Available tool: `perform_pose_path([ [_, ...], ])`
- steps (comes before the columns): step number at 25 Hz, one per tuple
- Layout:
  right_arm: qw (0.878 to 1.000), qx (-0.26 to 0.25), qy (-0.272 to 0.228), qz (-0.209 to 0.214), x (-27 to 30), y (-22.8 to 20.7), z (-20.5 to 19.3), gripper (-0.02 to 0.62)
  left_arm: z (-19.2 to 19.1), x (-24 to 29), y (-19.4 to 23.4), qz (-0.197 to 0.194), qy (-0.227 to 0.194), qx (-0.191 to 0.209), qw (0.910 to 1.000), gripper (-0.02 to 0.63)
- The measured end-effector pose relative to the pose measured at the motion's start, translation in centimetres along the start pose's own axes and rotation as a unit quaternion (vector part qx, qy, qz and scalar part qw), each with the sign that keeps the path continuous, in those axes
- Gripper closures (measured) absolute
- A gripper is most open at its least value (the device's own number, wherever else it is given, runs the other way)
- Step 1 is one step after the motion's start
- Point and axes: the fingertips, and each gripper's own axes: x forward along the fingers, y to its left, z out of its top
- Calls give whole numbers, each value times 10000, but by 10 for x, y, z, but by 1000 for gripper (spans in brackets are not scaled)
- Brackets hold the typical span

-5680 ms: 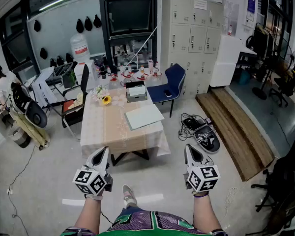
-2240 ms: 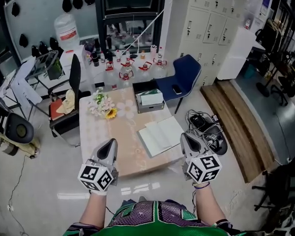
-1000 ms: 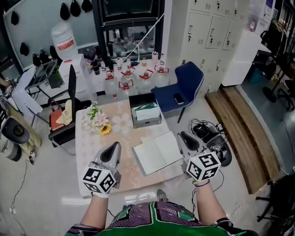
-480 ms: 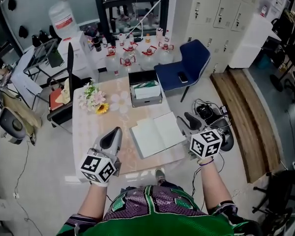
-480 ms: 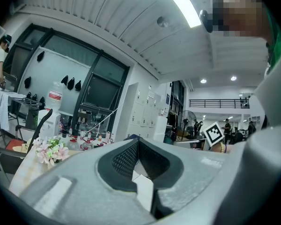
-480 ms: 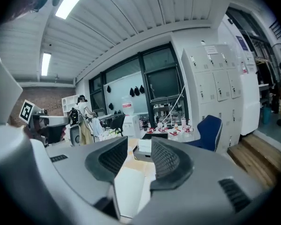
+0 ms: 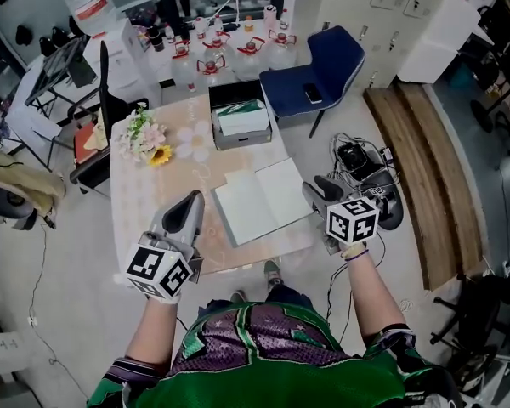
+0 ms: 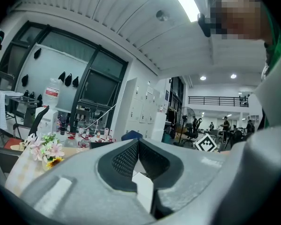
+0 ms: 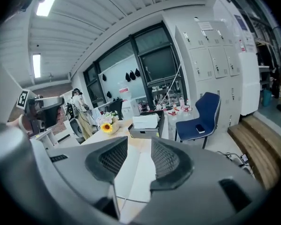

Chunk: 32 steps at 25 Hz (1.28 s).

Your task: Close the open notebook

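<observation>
**Right gripper lines up on the open notebook**

The step in hand looks like the approach to the right-hand page. To do it well, I judge the right gripper [image 7: 320, 190] should come in low and slip one jaw under the outer edge of the right cover. It should then pinch lightly and swing the cover over the spine so it lands flat on the left half. A hard pinch could crease the sheets, and catching only a sheet would merely turn a page. Its jaws stand wide apart with nothing between them. The left gripper [image 7: 185, 211] has its jaws together and holds nothing.

The notebook [image 7: 263, 201] lies open and flat on the near right part of the table [image 7: 153, 195]. Its right edge is just beside the right gripper's tips, and the white pages show ahead and below through the jaw gap. The left gripper hangs near its left edge.
</observation>
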Motion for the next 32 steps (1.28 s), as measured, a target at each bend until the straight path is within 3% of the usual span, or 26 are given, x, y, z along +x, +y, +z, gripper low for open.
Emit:
perform_pose_path([
  [7,9963,387,765,111,20,-38,-65,453,-13,16,-11,42,127,-54,9999,589],
  [18,9799,733,1824,355,58,-83,-154,453,-30,40,-13,330,279,-132,9990,589],
  [25,9726,734,2152,476,78,-104,-176,453,-37,57,-15,502,380,-164,9979,589],
  [32,9625,1299,2235,828,88,-112,-190,451,-45,69,-16,641,421,-249,9967,589],
])
